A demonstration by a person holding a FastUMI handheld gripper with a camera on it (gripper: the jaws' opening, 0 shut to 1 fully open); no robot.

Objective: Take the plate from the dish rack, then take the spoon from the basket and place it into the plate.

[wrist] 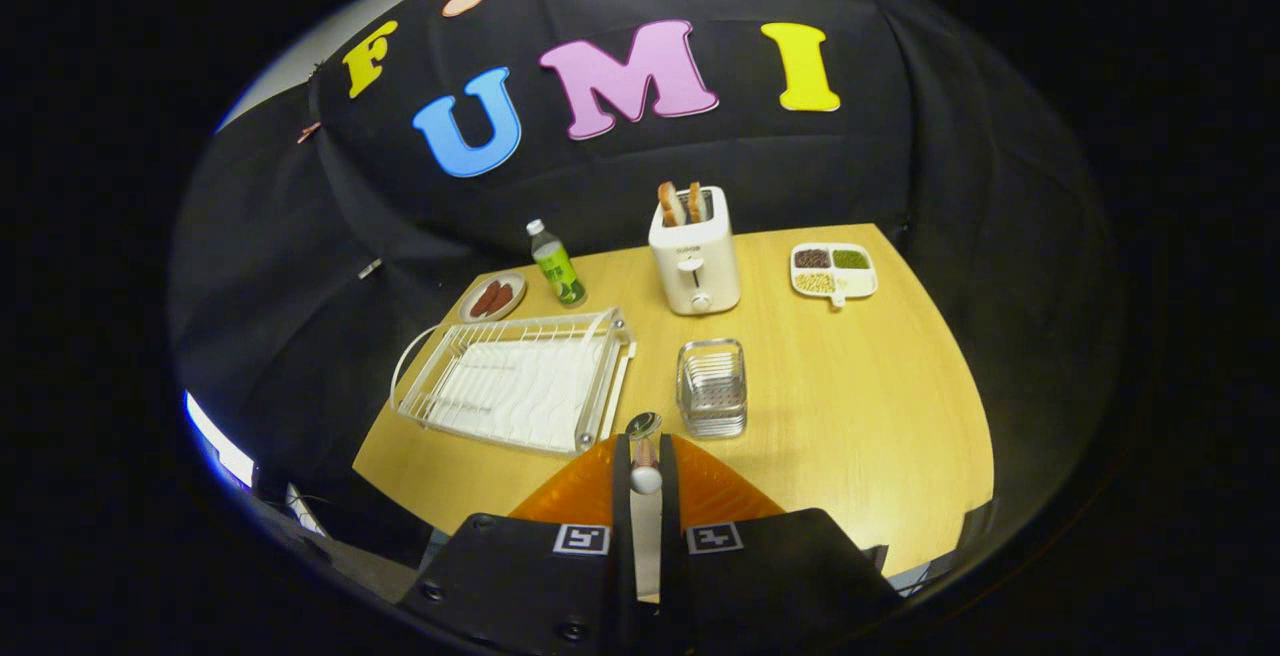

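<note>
My gripper is shut on the spoon. Its metal bowl sticks out just past the fingertips and its handle runs back between the fingers. Directly under the fingers lies the orange plate on the wooden table. The white wire dish rack stands ahead to the left with no dishes in it. Ahead and slightly right of the fingertips is the small metal mesh basket, which looks empty.
A white toaster with bread slices stands beyond the basket. A green bottle and a small dish of sausages sit behind the rack. A divided tray of grains is at the far right. The table's near edge runs beside the plate.
</note>
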